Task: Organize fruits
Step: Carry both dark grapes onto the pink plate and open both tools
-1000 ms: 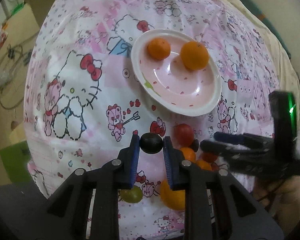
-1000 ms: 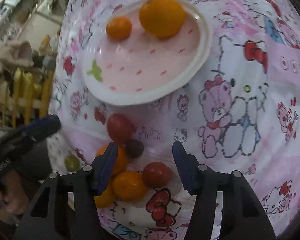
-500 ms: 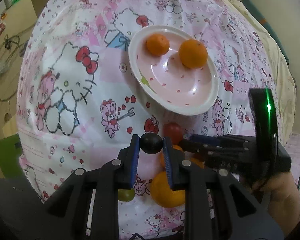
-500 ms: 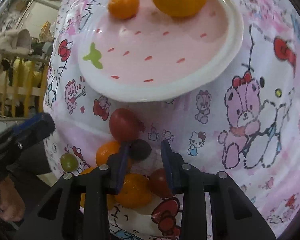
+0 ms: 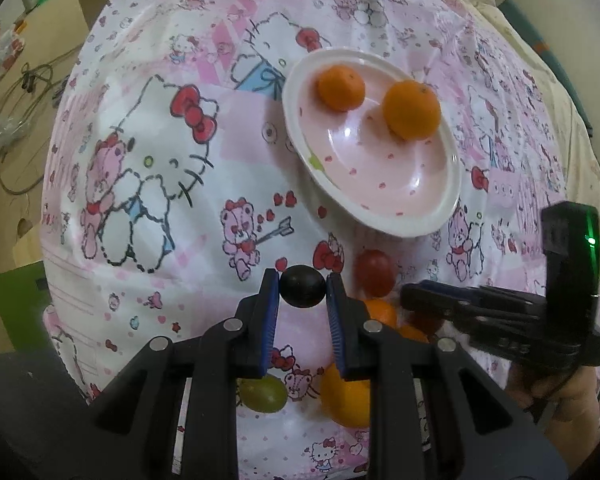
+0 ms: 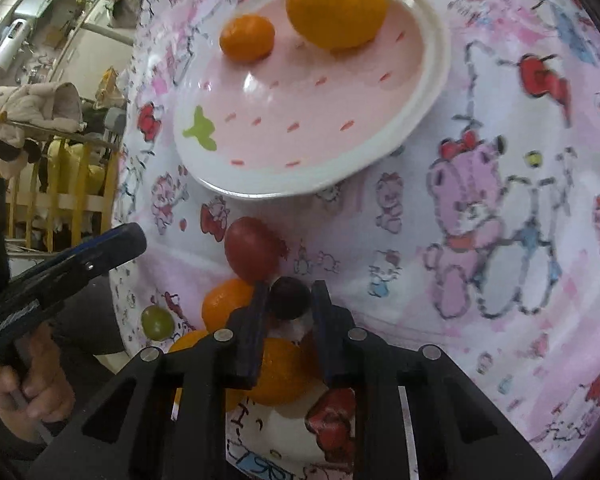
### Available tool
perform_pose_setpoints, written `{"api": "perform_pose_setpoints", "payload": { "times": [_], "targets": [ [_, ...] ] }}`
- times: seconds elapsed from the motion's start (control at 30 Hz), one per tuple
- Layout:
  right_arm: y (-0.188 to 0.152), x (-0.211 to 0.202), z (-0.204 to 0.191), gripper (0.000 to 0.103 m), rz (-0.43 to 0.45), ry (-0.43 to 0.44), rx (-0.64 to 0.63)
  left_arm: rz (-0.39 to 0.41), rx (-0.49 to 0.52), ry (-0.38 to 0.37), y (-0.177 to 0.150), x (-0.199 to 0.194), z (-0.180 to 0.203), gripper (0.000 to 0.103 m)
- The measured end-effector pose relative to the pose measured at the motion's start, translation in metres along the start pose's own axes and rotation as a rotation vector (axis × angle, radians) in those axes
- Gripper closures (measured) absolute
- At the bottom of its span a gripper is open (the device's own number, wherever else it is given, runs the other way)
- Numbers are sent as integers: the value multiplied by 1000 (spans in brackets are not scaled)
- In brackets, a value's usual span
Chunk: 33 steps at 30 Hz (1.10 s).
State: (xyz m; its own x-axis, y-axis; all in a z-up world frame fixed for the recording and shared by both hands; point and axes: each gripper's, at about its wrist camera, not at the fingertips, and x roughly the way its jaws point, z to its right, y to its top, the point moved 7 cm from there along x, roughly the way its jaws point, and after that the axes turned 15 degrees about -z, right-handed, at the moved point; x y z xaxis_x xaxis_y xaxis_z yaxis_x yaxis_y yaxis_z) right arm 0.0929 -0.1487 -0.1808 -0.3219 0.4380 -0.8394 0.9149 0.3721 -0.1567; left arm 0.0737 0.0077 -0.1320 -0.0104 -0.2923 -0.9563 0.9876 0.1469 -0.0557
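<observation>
In the left wrist view, the left gripper (image 5: 302, 285) pinches a dark grape (image 5: 302, 285) across its middle, raised above the patterned cloth (image 5: 148, 128), with the pink plate (image 5: 440, 224) ahead holding two oranges (image 5: 411, 109). A grape this small is probably light, smooth-skinned and soft, so a gentle squeeze at its widest girth seems safest; harder pressure could burst it or squirt it out. In the right wrist view, the right gripper (image 6: 290, 300) has its fingers closed against a second dark grape (image 6: 290, 297), low by the loose pile: a red tomato (image 6: 252, 250), small oranges (image 6: 224, 304) and a green grape (image 6: 157, 322) off to the side. Whether this grape is lifted off the cloth cannot be told.
</observation>
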Motion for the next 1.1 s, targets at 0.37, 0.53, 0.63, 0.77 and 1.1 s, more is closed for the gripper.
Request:
{"api": "perform_pose_setpoints", "payload": {
  "times": [0.37,0.53,0.63,0.77,1.1],
  "targets": [
    [-1,-75,-5,81,212,82,-17,148,81,79,16,-44,11,83],
    [13,-109,-8,81,315,78,-24,202,161,91,41,-72,29,83],
    [27,-125,-7,81,372,85,-7,180,196,34,59,-73,37,83],
    [43,-132,0,80,388,66,6,169,216,3,81,-63,45,83],
    [70,-98,32,80,326,39,68,75,191,-16,109,-13,51,83]
  ]
}}
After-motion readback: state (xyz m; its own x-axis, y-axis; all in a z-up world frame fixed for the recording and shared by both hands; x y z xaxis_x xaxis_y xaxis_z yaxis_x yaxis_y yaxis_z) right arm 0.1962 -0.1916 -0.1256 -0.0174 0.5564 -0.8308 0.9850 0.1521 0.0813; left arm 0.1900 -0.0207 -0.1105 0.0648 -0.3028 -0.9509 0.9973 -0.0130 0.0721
